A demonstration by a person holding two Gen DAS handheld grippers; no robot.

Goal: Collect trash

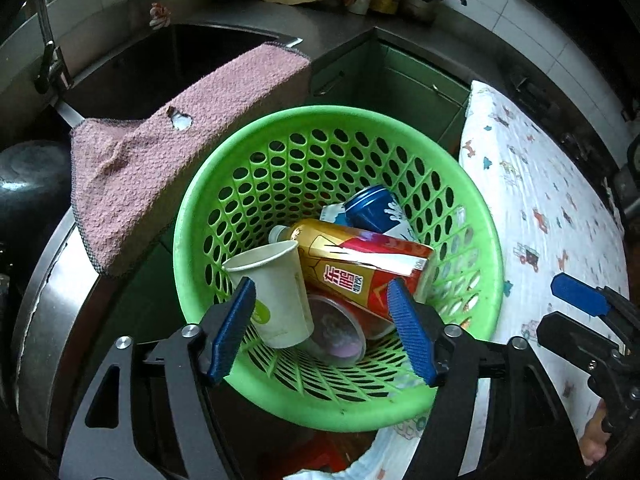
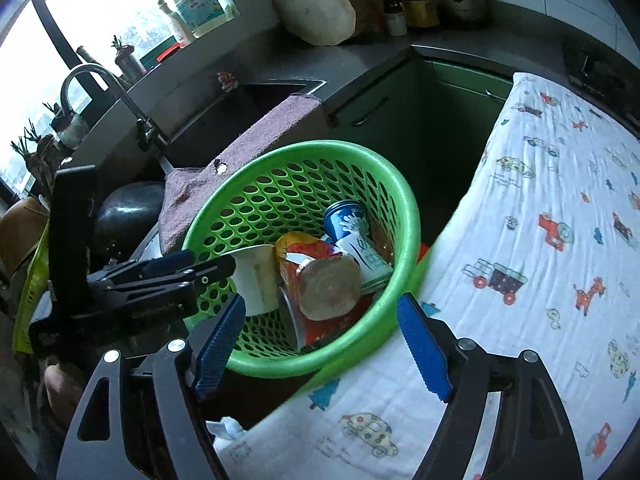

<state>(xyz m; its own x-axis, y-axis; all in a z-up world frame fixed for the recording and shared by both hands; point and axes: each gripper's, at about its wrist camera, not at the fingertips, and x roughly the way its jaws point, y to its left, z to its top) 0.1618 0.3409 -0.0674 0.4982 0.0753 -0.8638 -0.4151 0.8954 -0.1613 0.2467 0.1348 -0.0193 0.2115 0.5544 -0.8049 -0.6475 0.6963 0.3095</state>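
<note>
A green perforated basket (image 1: 340,114) (image 2: 320,148) holds trash: a white paper cup (image 1: 276,280) (image 2: 256,276), a red and gold carton (image 1: 360,272), a gold-labelled bottle (image 1: 316,232) (image 2: 330,286), a blue can (image 1: 368,208) (image 2: 344,216) and a clear lidded cup (image 1: 336,328). My left gripper (image 1: 321,292) hangs open over the basket's near side; the paper cup lies below, close to its left finger, and nothing is pressed between the pads. My right gripper (image 2: 322,300) is open above the basket's near rim and holds nothing. Each gripper also shows at the edge of the other's view.
A pink towel (image 1: 160,176) drapes over the edge of the sink (image 1: 160,64) and touches the basket's left rim. A faucet (image 2: 100,80) rises behind it. A white cloth printed with cars (image 2: 540,240) covers the surface at right. Green cabinet doors (image 1: 400,80) stand behind the basket.
</note>
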